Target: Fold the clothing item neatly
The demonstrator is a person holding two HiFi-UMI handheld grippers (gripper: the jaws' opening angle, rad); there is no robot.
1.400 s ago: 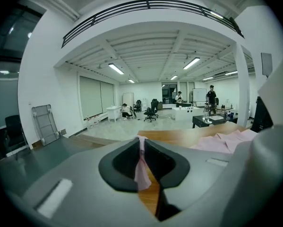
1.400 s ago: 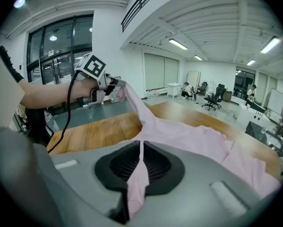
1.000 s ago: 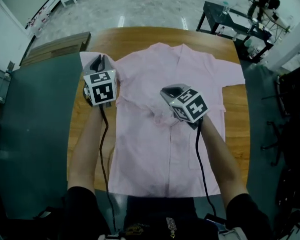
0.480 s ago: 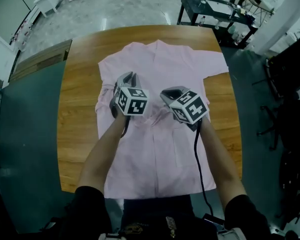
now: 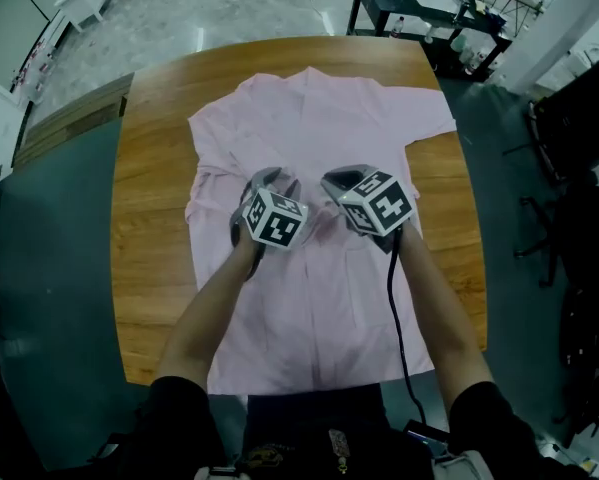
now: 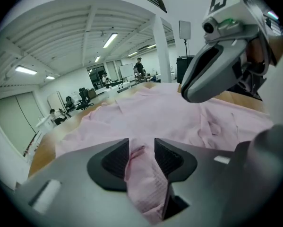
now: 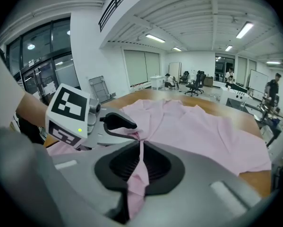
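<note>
A pink short-sleeved shirt (image 5: 319, 118) lies spread on the wooden table (image 5: 159, 168), collar at the far end. Its left sleeve is folded in toward the middle. My left gripper (image 5: 271, 181) sits over the shirt's centre, right beside my right gripper (image 5: 337, 181). In the left gripper view the left gripper (image 6: 141, 148) has just been opening: its jaws stand apart and a loose fold of the shirt (image 6: 155, 108) still lies between them. In the right gripper view the right gripper (image 7: 140, 145) is shut on a thin pinch of the shirt (image 7: 202, 126).
Bare wood runs along the table's left and right sides. A dark green floor mat (image 5: 49, 268) lies to the left, with a wooden board (image 5: 79, 113) behind it. A black table (image 5: 419, 8) stands at the back right and a black chair (image 5: 579, 108) at the right.
My left gripper has swung from the table's left side down to the shirt's middle, bringing the left sleeve in with it. The right gripper has shifted only slightly.
</note>
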